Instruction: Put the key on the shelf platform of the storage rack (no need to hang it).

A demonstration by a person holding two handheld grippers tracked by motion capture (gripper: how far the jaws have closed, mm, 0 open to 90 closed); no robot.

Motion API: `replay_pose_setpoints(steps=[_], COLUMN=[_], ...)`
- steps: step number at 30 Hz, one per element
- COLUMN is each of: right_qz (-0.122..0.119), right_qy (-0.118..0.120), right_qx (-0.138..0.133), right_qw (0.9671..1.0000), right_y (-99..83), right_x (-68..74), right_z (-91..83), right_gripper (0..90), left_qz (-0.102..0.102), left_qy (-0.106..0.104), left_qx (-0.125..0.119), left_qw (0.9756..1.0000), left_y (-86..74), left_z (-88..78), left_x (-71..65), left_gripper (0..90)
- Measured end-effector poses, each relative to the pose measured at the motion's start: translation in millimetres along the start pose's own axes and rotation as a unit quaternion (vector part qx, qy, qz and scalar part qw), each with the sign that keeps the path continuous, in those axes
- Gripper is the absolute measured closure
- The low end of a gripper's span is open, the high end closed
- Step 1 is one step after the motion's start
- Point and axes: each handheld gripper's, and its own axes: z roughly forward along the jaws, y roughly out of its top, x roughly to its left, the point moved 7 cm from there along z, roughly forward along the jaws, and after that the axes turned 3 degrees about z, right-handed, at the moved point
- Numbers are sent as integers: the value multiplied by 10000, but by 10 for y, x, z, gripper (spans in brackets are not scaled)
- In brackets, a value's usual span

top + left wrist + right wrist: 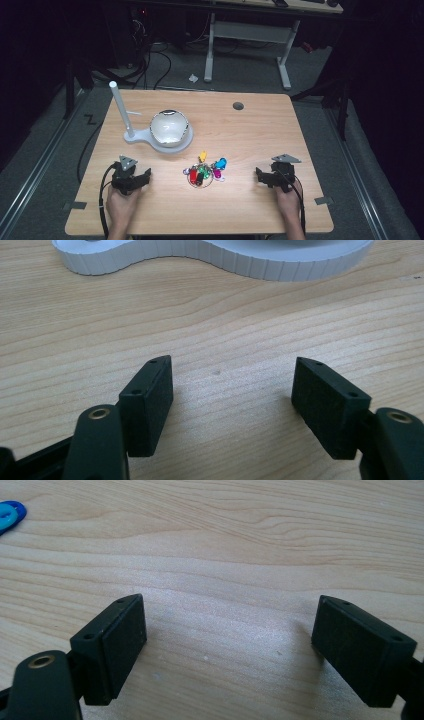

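Keys [205, 171] clustered on table [250, 130], bowl [170, 127] on white stand, contents unclear, both claws wide, holding nothing.

- The surface [260, 135] was pale wood with a smooth, matt grain.
- The key tags [204, 172] looked like glossy coloured plastic on a metal ring.
- The stand [145, 136] was matt white plastic, ribbed along its side.
- The tongs' pads [150, 405] were matt black.

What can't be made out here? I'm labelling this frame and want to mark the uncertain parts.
- Key tags, high view: too small to count or tell how they join.
- Bowl contents, high view: lost in glare.
- White stand, left gripper view: cut off by the top edge.
- Blue tag, right gripper view: cut off by the left edge.
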Motion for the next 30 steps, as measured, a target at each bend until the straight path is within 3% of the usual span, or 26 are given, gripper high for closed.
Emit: replay_pose_setpoints(steps=[30], right_qz=[0], right_qy=[0], right_qx=[1], right_qw=[10000], right_y=[1], right_x=[0], right_z=[0], right_gripper=[143], left_qz=[-49], left_qy=[-15], left_qx=[50], left_qw=[10000], left_y=[-1], left_z=[-1], left_x=[-16], left_gripper=[280])
